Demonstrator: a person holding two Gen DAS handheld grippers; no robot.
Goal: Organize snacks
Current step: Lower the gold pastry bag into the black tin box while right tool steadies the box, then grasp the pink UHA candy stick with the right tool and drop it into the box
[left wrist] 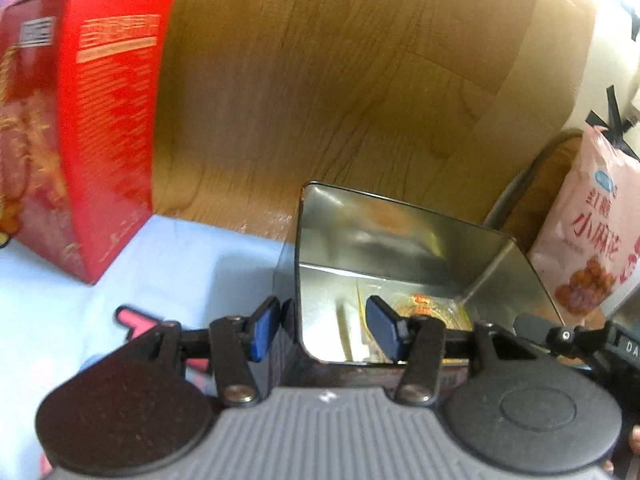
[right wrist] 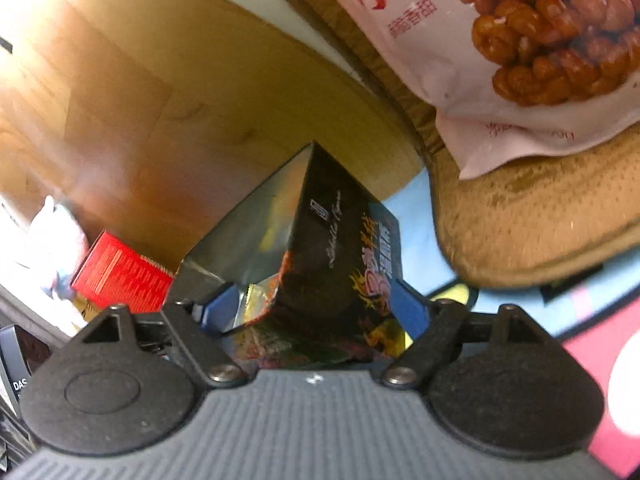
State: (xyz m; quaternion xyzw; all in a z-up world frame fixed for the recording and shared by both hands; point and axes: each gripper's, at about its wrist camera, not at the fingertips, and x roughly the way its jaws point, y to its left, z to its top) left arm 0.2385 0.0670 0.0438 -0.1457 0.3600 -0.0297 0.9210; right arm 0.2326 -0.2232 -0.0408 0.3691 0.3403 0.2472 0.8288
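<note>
Shiny metal fills the left wrist view: an open tin point(left wrist: 400, 264), dark printed outside and mirror-bright inside, sits on the pale blue mat point(left wrist: 168, 264). The left gripper point(left wrist: 326, 326) straddles the tin's near-left wall, one blue pad outside, the other inside. There's a visible gap between pads and wall, so I read it as loose, not clamped. Down in the bottom of the tin there's something gold and orange, a wrapper perhaps, too blurred to name.

Over to the right wrist view, and the same tin point(right wrist: 320, 264) shows from its dark flame-printed side, sitting between the blue fingers of the right gripper point(right wrist: 316, 312). Those fingers are spread wide and don't look to be pressing on it, so released is my call.

What about the rest of the snacks? A tall red box point(left wrist: 92, 128) stands upright on the mat, well to the left of the tin. A pink bag point(right wrist: 500, 40) of twisted fried dough rests on a tan padded chair seat point(right wrist: 540, 220) off to the right, not on the mat at all.

As for progress, my judgement is early to middle: the tin is nearly empty, the box and bag still loose. Filling the tin, or lining things up, looks like the work remaining.
</note>
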